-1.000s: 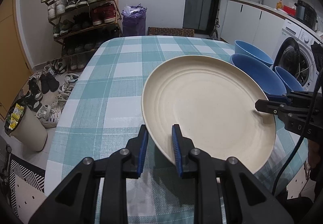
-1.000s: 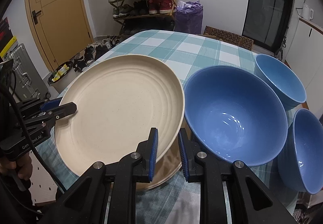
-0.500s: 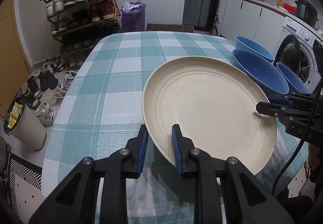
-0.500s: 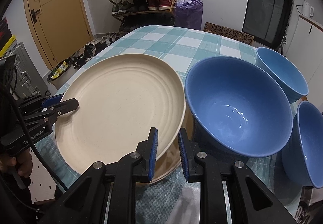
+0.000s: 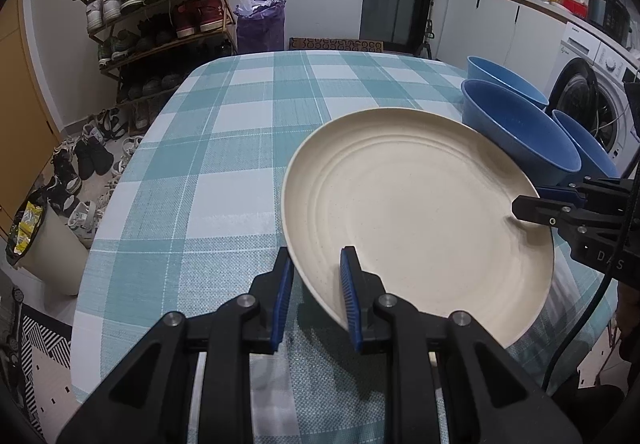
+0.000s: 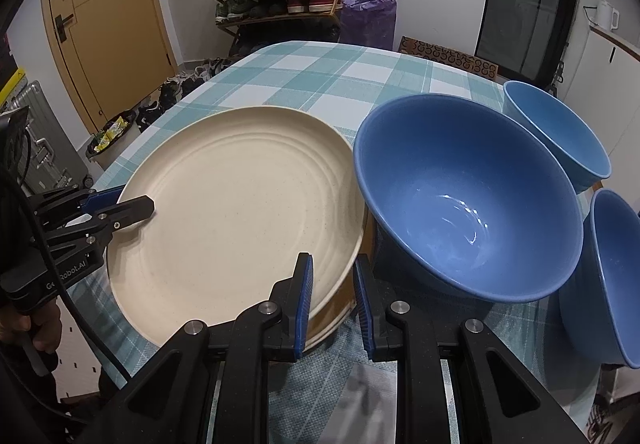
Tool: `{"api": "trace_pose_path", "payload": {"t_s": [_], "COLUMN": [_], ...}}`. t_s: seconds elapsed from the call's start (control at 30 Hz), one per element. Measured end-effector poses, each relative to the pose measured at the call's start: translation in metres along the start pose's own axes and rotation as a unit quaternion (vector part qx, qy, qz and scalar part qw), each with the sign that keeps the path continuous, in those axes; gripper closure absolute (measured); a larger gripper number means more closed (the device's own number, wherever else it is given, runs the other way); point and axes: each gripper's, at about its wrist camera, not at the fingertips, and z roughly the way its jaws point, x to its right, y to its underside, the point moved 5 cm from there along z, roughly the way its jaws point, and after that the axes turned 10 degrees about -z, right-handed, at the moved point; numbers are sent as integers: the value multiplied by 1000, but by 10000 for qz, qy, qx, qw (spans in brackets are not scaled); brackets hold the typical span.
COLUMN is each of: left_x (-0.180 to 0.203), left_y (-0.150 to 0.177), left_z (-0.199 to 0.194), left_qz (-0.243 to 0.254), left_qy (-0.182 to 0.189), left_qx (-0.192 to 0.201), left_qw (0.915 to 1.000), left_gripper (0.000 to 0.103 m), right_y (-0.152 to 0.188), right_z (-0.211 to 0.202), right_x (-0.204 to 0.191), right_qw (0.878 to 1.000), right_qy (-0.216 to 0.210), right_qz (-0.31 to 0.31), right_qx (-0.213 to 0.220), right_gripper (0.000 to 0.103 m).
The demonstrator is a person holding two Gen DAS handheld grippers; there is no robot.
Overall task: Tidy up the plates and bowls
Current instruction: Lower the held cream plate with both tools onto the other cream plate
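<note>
A large cream plate [image 5: 416, 216] hangs just over the checked tablecloth, held from both sides. My left gripper [image 5: 316, 264] is shut on its near-left rim, and my right gripper [image 6: 333, 268] is shut on its right rim. Each gripper shows in the other's view: the right gripper [image 5: 532, 206] at the plate's right edge, the left gripper [image 6: 136, 206] at its left edge. Under the held plate's right edge lies a second, tan plate [image 6: 338, 308], mostly hidden. A big blue bowl [image 6: 460, 204] stands just right of the plates.
Two smaller blue bowls [image 6: 560, 136] [image 6: 616, 264] sit behind and to the right of the big one, near the table's right edge. The table [image 5: 224, 148] extends far and left. A shoe rack [image 5: 156, 4], a bin [image 5: 44, 244] and a washing machine [image 5: 588, 104] surround it.
Both grippers keep their grip on the cream plate. The plate and the bowls have barely shifted in either view.
</note>
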Motion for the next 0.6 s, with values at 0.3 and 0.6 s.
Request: {"api": "trace_pose_path", "payload": {"t_s": [0.3, 0.6], "left_x": [4, 8], "left_y": [3, 6], "left_z": [4, 5], "left_qz": [73, 214], "left_qy": [-110, -242], "left_qx": [48, 109], "left_qw": [9999, 9994], "left_gripper": [81, 81], "right_y": [3, 8], "right_z": [5, 9], "right_x": [0, 0], "right_qw": [10000, 9999], "right_qy": [38, 99], "right_qz": [3, -21], "right_qx": [-22, -70], "right_gripper": [82, 82]}}
